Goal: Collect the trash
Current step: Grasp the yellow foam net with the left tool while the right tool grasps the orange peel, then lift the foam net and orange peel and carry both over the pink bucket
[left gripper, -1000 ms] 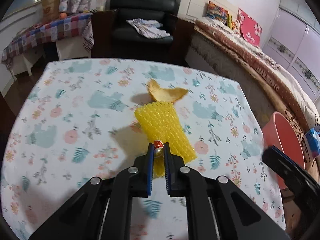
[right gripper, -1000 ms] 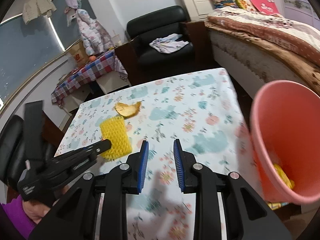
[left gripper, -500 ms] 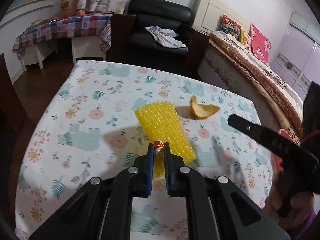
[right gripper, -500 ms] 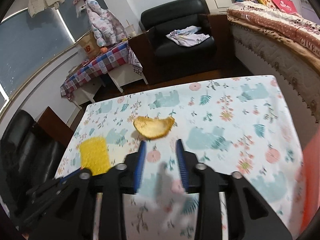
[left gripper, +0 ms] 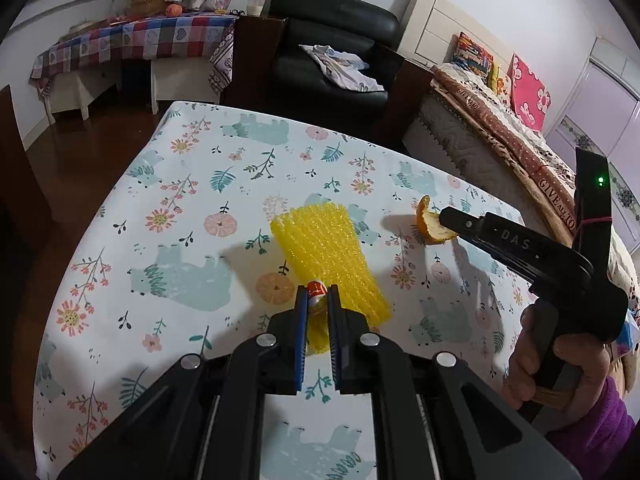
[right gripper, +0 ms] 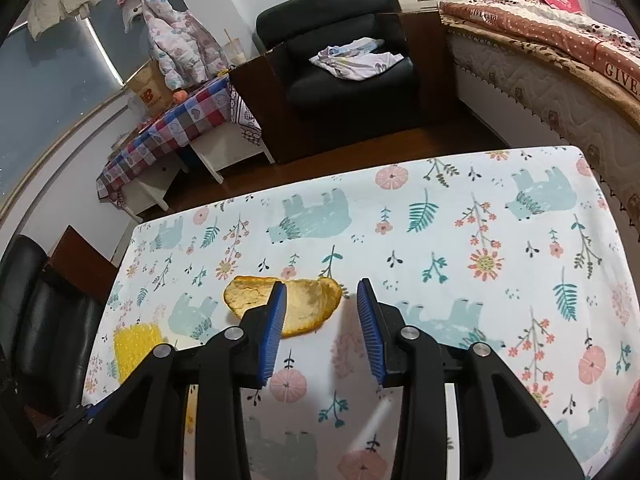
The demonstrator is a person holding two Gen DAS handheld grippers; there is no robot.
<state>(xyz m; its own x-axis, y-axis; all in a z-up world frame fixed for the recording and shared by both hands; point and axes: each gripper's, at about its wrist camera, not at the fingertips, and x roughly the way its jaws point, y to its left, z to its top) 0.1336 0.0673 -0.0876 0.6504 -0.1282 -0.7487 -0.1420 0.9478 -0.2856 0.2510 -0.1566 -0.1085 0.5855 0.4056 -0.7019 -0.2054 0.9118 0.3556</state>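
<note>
Home bedroom: bed [left gripper: 500,136], armchair [left gripper: 332,52]

The table [left gripper: 120,240] is viewed obliquely downward from close above by both wrist cameras; the yellow foam net [left gripper: 328,256] and orange peel [right gripper: 308,304] are shared by both views.

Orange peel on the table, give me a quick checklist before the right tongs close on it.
1. Right tongs open: ok.
2. Orange peel between the pads: not ok, the left pad covers its middle, most lies left of the gap.
3. Peel free of the yellow foam net: ok, they lie apart.
4. Left tongs shut on the net: ok.
5. Pads down at the table: cannot tell.
</note>
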